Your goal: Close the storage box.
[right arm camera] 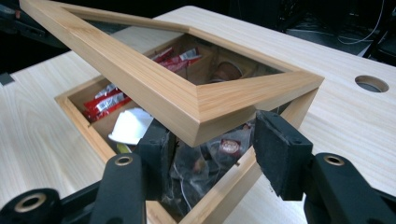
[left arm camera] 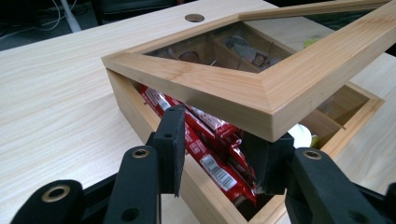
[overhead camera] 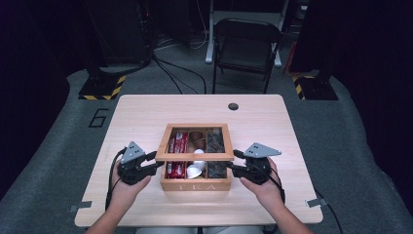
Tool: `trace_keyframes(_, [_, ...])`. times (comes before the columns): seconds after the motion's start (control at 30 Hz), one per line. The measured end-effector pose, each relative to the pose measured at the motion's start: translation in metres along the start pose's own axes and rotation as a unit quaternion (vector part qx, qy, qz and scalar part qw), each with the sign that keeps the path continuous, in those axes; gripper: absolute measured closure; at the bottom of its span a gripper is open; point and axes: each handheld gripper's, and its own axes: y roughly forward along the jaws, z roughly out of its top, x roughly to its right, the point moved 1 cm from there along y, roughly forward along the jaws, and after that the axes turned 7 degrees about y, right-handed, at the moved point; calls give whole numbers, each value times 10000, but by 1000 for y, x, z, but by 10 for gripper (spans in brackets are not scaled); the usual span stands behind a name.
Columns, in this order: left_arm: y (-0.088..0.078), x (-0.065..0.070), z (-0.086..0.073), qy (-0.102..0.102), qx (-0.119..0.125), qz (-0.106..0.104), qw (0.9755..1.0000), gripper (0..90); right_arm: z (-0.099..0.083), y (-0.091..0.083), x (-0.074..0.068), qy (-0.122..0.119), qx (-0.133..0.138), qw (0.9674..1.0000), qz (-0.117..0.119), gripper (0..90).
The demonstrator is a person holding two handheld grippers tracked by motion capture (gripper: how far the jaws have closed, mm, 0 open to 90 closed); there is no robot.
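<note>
1. A wooden tea box point(overhead camera: 195, 185) sits near the middle of the table point(overhead camera: 146, 112), closer to the near edge.
2. Its lid point(overhead camera: 196, 156), a wooden frame with a window, is lifted up at the near side and tilts over the box.
3. The left gripper point(overhead camera: 157, 162) is at the box's left side. Its 2 jaws are pinched on the lid's near left corner.
4. The right gripper point(overhead camera: 232, 161) is at the box's right side. Its jaws sit on either side of the lid's near right corner, but I cannot tell if they squeeze it.
5. Inside the box are red packets point(left arm camera: 210, 158), a white packet point(right arm camera: 130, 126) and clear bags point(right arm camera: 205, 158).
</note>
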Motion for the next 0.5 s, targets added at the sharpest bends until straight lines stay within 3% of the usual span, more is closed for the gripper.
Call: trace_keyframes(0.5, [-2,7,-18,-99,13,-124,9999,552,-21,0,-4,74,-6,10000,31,505])
